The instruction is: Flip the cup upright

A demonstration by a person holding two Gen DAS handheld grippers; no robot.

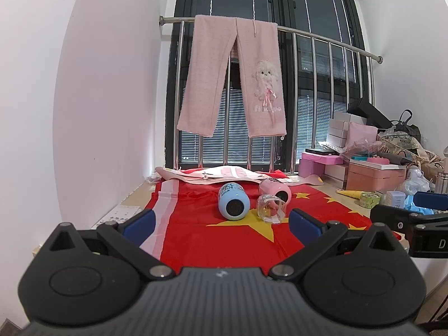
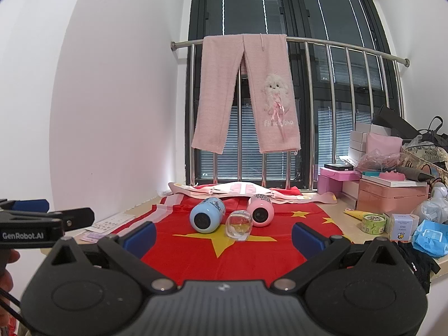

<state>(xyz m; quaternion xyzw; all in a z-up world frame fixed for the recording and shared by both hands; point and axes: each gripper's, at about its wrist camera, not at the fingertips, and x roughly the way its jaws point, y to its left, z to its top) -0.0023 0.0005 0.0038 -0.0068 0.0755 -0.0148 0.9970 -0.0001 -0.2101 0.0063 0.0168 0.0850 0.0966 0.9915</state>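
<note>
Three cups lie on their sides on a red flag cloth [image 1: 212, 240] [image 2: 196, 254]: a blue cup [image 1: 233, 205] [image 2: 206, 215], a pink cup [image 1: 275, 190] [image 2: 260, 210] and a clear glass cup [image 1: 272, 208] [image 2: 238, 226] between them. My left gripper [image 1: 221, 222] is open and empty, short of the cups. My right gripper [image 2: 224, 236] is open and empty, also short of them. Each gripper shows at the edge of the other's view: the right one [image 1: 414, 212], the left one [image 2: 42, 218].
Pink trousers [image 1: 232, 75] hang on a steel railing [image 1: 322, 36] before the window. Pink boxes [image 1: 375, 176], bags, a tape roll [image 2: 373, 223] and a blue packet [image 2: 429, 238] crowd the right side. A white wall stands to the left. Papers [image 1: 224, 175] lie behind the cups.
</note>
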